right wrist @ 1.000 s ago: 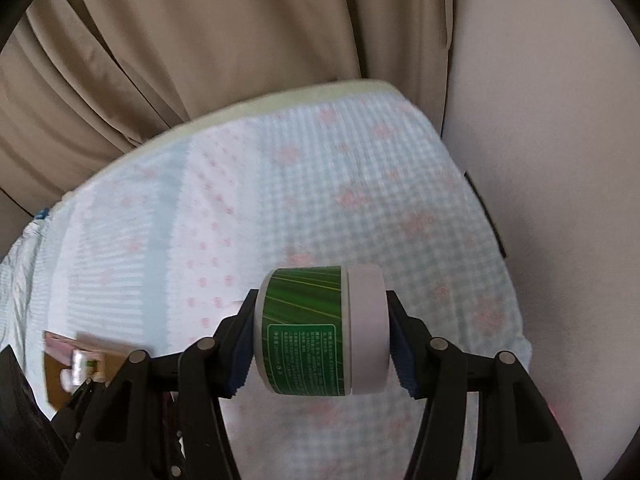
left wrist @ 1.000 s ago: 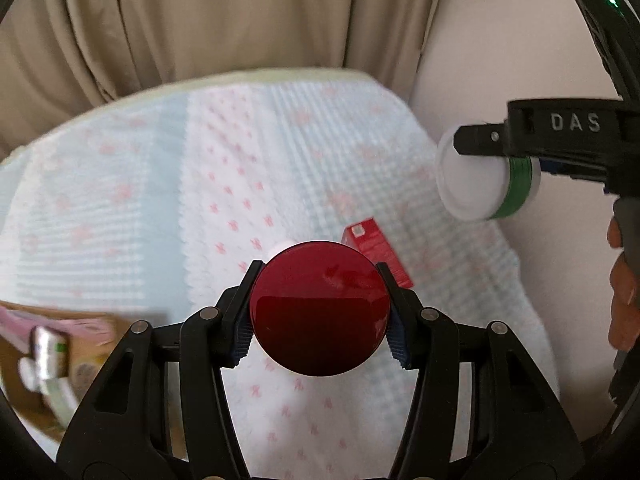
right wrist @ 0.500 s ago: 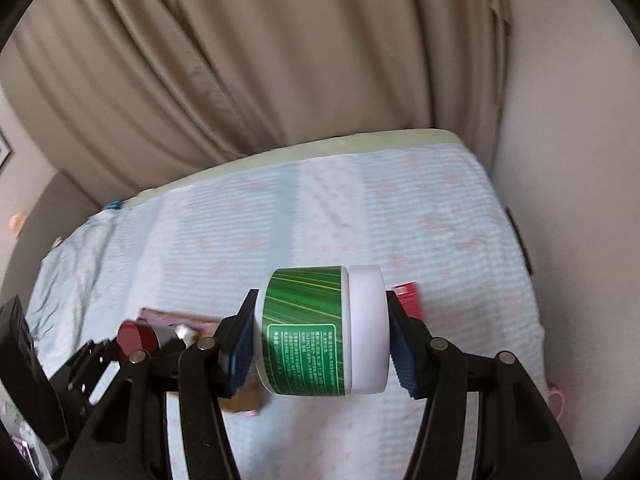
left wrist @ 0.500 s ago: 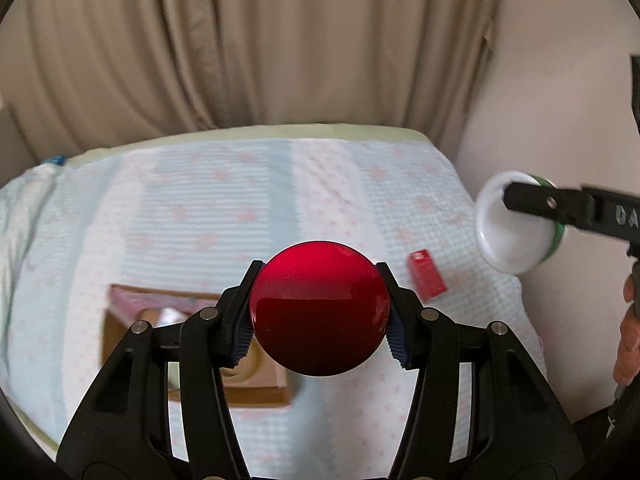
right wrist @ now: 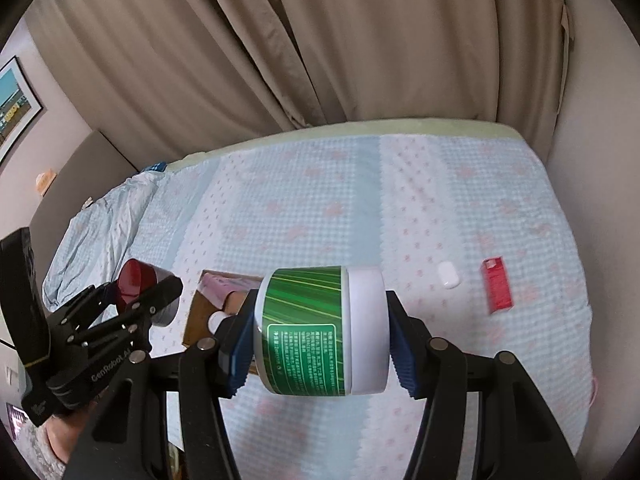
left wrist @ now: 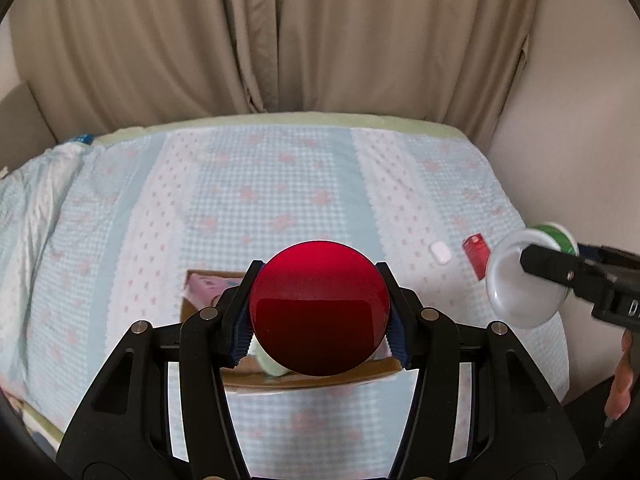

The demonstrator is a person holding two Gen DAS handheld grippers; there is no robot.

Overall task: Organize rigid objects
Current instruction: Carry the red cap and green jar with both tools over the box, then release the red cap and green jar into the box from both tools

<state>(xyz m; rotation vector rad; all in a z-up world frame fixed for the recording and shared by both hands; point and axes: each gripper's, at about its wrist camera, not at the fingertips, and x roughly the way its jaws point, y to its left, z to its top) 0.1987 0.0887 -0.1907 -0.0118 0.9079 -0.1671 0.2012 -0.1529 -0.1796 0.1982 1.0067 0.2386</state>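
My left gripper (left wrist: 320, 308) is shut on a round red-lidded jar (left wrist: 320, 300) and holds it in the air above a cardboard box (left wrist: 304, 376) on the bed. My right gripper (right wrist: 320, 328) is shut on a green-labelled jar with a white lid (right wrist: 320, 328), held sideways above the bed, right of the box (right wrist: 200, 312). The left gripper with the red jar (right wrist: 136, 280) shows at the left of the right wrist view; the green jar (left wrist: 524, 280) shows at the right of the left wrist view. A pink item (left wrist: 208, 284) lies in the box.
A red packet (right wrist: 496, 290) and a small white case (right wrist: 447, 275) lie on the checked bedspread (right wrist: 360, 200) near its right edge. Beige curtains (left wrist: 280, 40) hang behind the bed. A wall (right wrist: 600, 160) runs along the right side.
Both grippers have pulled back and risen, so more of the bed shows. The box has come to lie below the left gripper. Both jars stay held.
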